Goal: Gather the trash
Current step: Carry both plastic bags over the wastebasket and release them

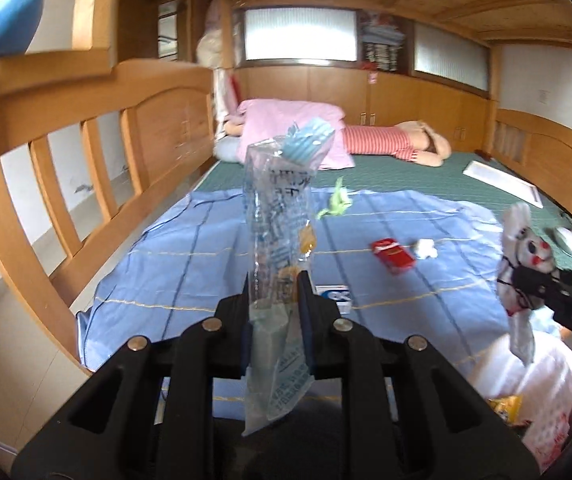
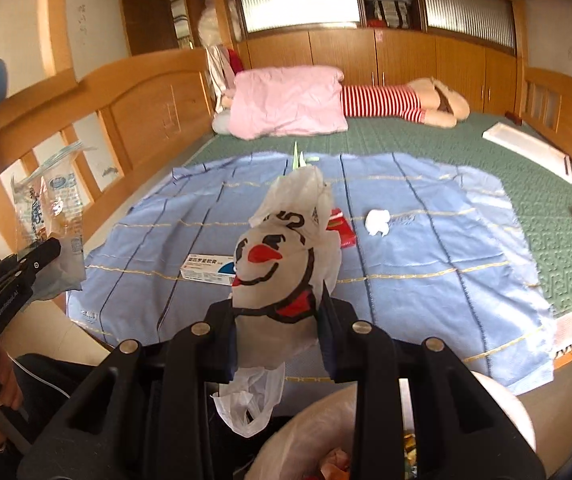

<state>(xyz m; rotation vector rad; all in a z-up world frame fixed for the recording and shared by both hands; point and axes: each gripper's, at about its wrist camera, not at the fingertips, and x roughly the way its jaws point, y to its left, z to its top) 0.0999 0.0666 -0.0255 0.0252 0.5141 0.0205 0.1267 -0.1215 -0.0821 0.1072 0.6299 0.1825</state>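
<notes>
From the left wrist, the left gripper [image 1: 274, 284] is clamped on a clear printed plastic wrapper [image 1: 276, 216] standing upright above the blue striped bedsheet [image 1: 190, 256], where a red cigarette pack [image 1: 392, 255] and crumpled white tissue [image 1: 424, 249] lie. From the right wrist, the right gripper [image 2: 280, 312] pinches a white plastic bag with a cartoon face [image 2: 286, 260], above a white medicine box [image 2: 208, 270] on the sheet.

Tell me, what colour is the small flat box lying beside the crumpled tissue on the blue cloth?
The box is red; the left wrist view shows it best.
</notes>
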